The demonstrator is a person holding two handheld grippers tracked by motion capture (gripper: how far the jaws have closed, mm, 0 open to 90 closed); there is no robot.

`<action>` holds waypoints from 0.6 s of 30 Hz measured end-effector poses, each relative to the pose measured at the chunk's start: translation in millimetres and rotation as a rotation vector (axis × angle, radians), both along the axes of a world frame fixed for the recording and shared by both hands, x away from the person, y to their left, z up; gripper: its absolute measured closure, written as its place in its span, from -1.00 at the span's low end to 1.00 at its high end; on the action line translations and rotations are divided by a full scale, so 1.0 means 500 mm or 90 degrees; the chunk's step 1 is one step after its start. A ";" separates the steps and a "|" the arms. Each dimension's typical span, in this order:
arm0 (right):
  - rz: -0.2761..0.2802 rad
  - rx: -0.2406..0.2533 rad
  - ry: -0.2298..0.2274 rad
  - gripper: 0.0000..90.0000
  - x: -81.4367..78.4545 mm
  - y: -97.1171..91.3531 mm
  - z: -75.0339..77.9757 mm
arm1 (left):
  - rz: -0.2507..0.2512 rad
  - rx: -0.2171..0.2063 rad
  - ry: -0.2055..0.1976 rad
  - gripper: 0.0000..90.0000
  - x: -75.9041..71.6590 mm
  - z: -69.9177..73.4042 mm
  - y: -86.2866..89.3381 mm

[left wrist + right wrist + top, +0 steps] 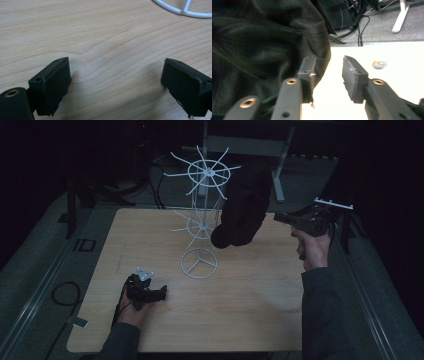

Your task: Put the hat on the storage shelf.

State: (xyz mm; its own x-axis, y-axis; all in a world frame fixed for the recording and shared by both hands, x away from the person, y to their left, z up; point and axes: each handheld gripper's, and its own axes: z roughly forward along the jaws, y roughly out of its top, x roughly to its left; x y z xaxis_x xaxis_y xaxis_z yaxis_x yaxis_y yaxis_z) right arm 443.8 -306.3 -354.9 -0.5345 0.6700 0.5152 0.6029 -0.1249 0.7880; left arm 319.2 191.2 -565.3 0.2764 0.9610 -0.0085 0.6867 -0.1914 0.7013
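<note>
Where hung, cloth [262, 50] beside R gripper [328, 75].

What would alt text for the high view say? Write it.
A black cloth hangs on a white wire rack standing on a wooden table. The right gripper is raised beside the cloth, and the left gripper rests low on the table.

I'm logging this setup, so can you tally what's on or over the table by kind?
White wire rack: 1
Black cloth hanging on the rack: 1
Handheld grippers: 2, left gripper and right gripper
Total: 4
</note>
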 end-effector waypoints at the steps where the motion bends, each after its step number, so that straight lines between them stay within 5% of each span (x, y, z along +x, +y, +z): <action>1: -0.001 -0.008 0.002 0.50 -0.001 0.000 -0.001 | 0.000 0.000 0.000 -0.79 0.000 0.000 0.000; 9: -0.015 -0.081 0.011 0.88 -0.002 0.010 -0.018 | 0.000 0.000 -0.001 -0.79 0.000 0.000 0.000; 18: -0.016 -0.097 0.017 0.99 -0.004 0.017 -0.034 | 0.000 0.000 -0.001 -0.79 0.000 0.000 0.000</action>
State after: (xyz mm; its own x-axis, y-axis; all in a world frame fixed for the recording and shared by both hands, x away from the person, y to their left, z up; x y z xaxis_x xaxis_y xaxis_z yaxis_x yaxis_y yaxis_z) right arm 441.9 -297.9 -371.8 -0.5040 0.7546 0.4202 0.6225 -0.0199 0.7824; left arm 319.2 191.2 -565.4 0.2761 0.9611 -0.0086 0.6861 -0.1908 0.7021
